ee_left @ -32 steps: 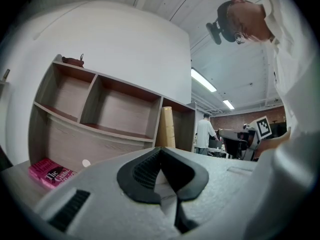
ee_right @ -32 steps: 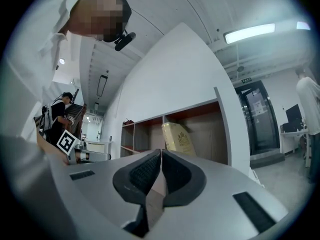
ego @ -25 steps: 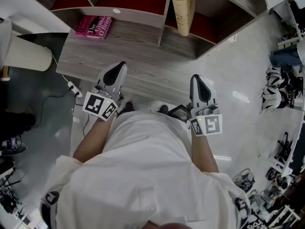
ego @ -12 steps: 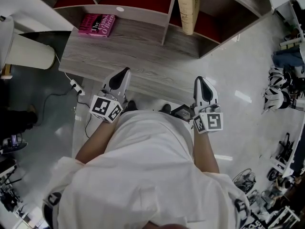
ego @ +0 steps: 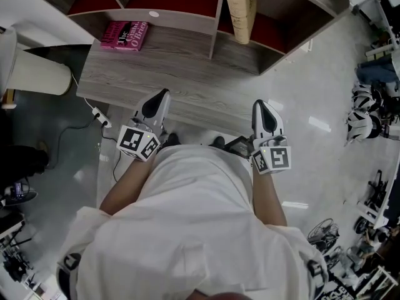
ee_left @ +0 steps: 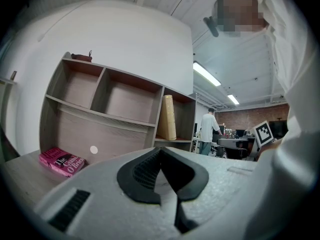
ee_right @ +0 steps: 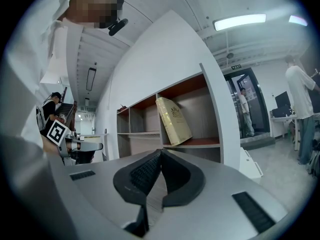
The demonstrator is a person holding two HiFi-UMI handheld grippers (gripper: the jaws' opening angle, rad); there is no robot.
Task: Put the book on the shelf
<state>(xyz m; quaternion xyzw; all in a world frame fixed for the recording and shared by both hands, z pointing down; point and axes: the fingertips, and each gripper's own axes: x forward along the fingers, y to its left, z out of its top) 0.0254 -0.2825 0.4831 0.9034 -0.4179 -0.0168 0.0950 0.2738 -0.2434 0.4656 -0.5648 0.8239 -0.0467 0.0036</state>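
Note:
A pink book (ego: 124, 35) (ee_left: 62, 161) lies flat on the wooden desk (ego: 169, 67) at its far left, below the shelf unit (ego: 181, 8). A tan book (ego: 241, 8) (ee_right: 173, 120) (ee_left: 167, 118) leans upright in the shelf's right compartment. My left gripper (ego: 157, 99) (ee_left: 160, 150) hovers over the desk's near edge, jaws closed together with nothing between them. Over the desk's near right corner my right gripper (ego: 262, 108) (ee_right: 160, 154) is shut and empty too. Both are well short of either book.
A white cylindrical bin (ego: 34, 70) stands left of the desk, with a power strip and cable (ego: 97, 114) on the floor beside it. Helmets and gear (ego: 362, 114) clutter the floor at right. A person (ee_left: 207, 131) stands at distant tables.
The view has shifted slightly; both grippers stay near the desk's front edge, the left one a little further right than a second ago. Neither took hold of anything.

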